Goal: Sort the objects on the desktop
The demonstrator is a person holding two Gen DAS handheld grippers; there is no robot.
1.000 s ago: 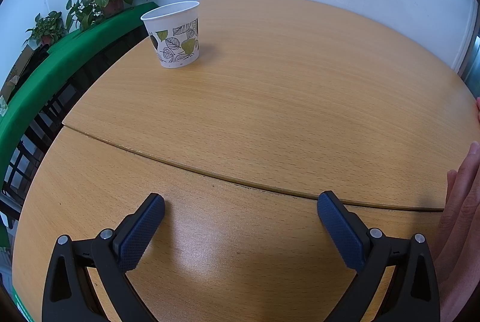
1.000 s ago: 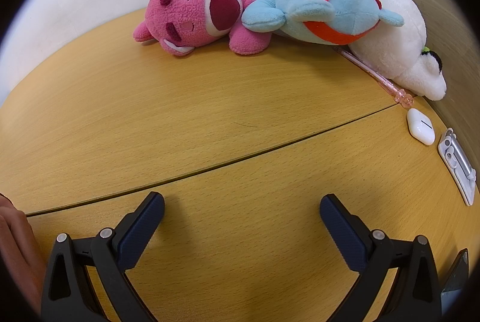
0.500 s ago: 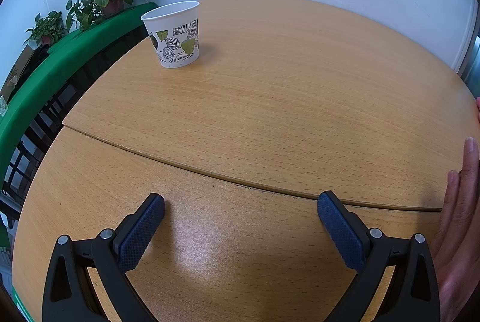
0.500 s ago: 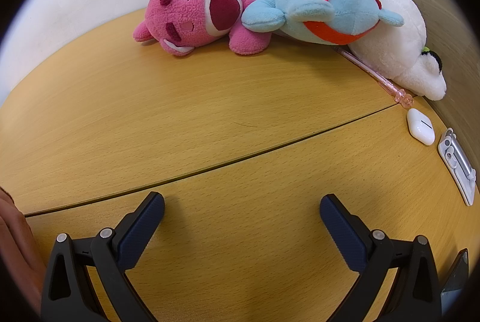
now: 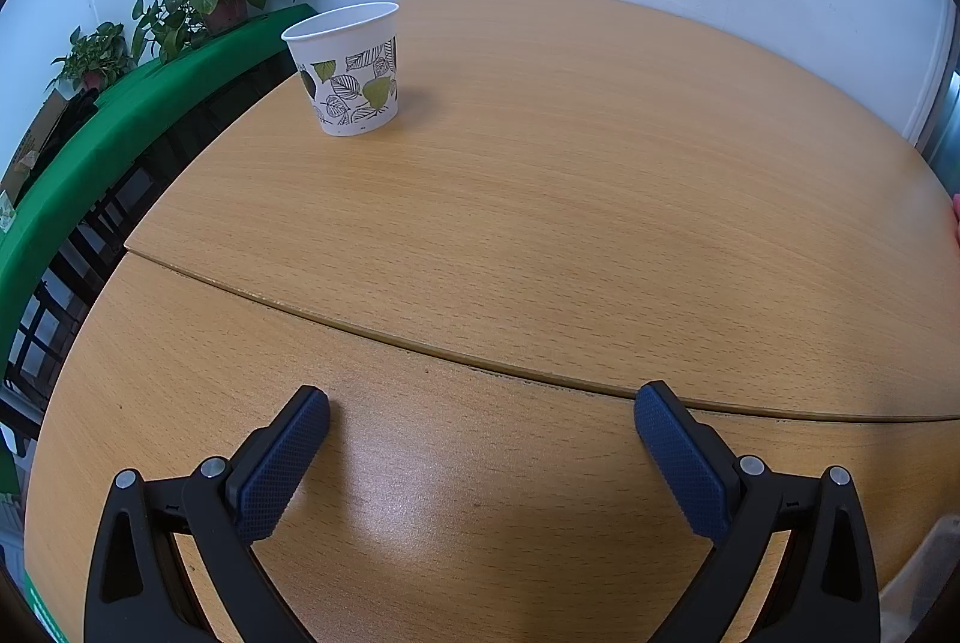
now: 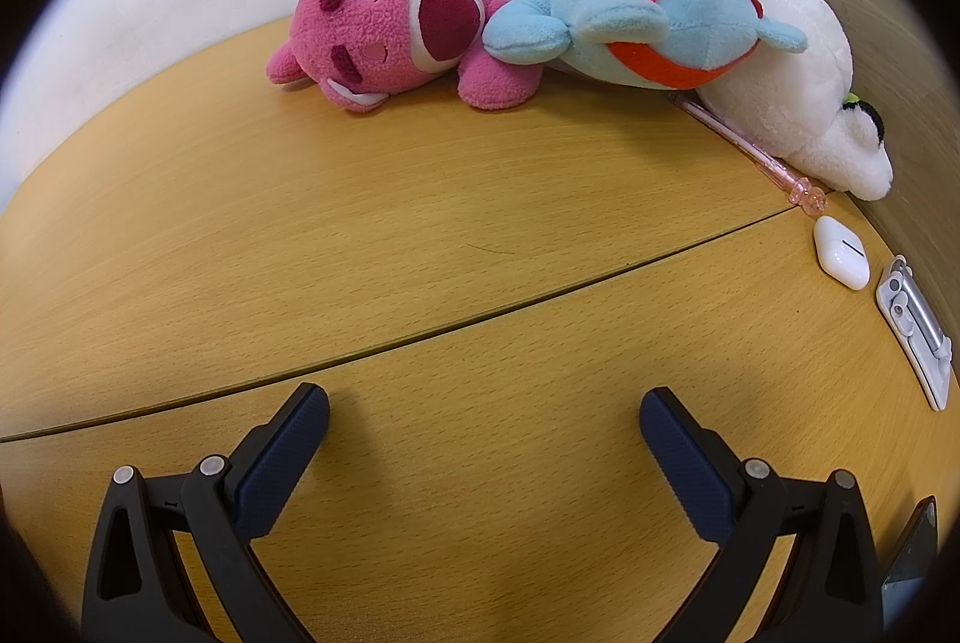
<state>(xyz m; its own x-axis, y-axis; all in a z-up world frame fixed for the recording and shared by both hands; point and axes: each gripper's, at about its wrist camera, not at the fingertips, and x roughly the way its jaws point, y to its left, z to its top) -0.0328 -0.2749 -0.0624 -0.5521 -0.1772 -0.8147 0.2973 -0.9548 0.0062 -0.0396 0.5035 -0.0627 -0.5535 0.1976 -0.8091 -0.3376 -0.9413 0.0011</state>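
Both grippers are hovering, spread and empty, over a wooden desk [image 5: 600, 175].
The left gripper [image 5: 481, 403] is facing a paper cup [image 5: 351, 70]; the right gripper [image 6: 483, 403] is facing plush toys [image 6: 600, 19].

Our left tongs [image 5: 481, 406] spread wide, blue-padded fingers [image 5: 285, 457] well apart, nothing between them, low over the bench [image 5: 540, 223]. Our right tongs [image 6: 484, 408] likewise gape empty, fingers [image 6: 684, 469] level, pointing forward. No hand visible in either view.

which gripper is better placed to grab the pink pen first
Right, most likely. The pink pen lies ahead of the open right gripper, beside the white plush. The open left gripper faces only the paper cup.
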